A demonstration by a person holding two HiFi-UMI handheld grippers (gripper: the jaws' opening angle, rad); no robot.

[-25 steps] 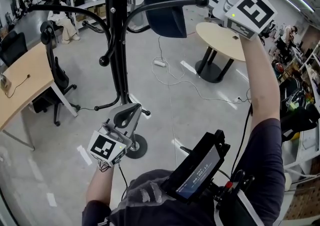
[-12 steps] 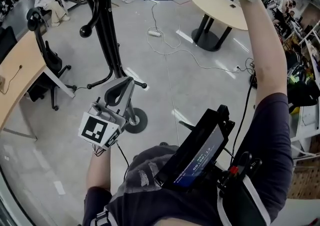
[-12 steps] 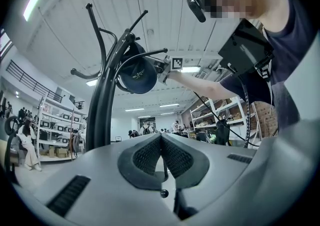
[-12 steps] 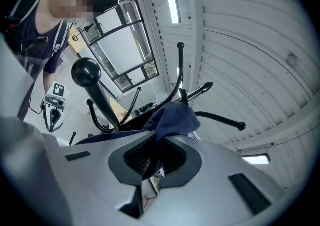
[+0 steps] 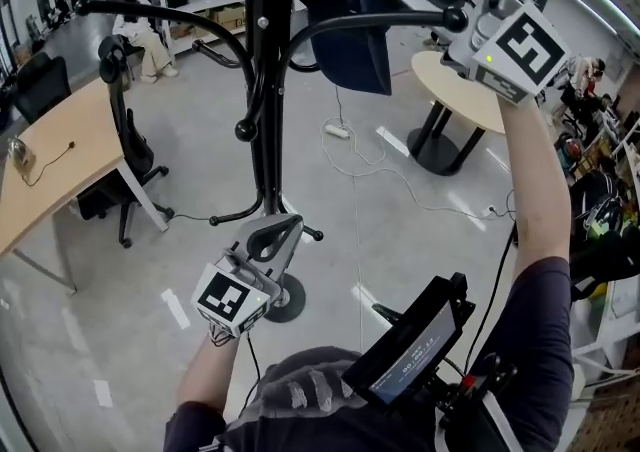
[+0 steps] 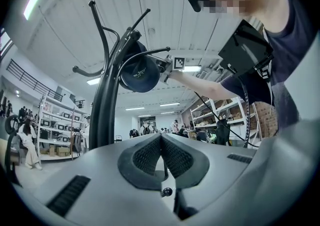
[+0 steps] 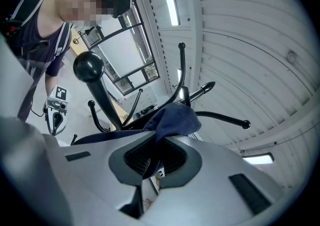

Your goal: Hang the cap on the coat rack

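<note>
The black coat rack [image 5: 264, 90] rises through the middle of the head view, with curved arms that end in balls. A dark navy cap [image 5: 352, 30] hangs up among its top arms, beside the arm whose ball [image 5: 457, 17] points right. My right gripper [image 5: 462, 35] is raised to that height and shut on the cap's fabric [image 7: 175, 117], which runs down between the jaws [image 7: 152, 142]. My left gripper [image 5: 283, 230] is low beside the pole, shut and empty [image 6: 161, 137]. In the left gripper view the cap [image 6: 140, 72] sits against the rack's top.
A wooden desk [image 5: 50, 170] and an office chair [image 5: 125, 150] stand at the left. A round table [image 5: 470, 90] stands at the right, with cables [image 5: 380, 160] on the floor. The rack's round base [image 5: 288, 302] sits by my left gripper. A screen [image 5: 415, 355] hangs on the person's chest.
The head view dipped down and came back up. The right gripper stays raised by the rack's top arms with the cap in it. The left gripper stays low by the pole.
</note>
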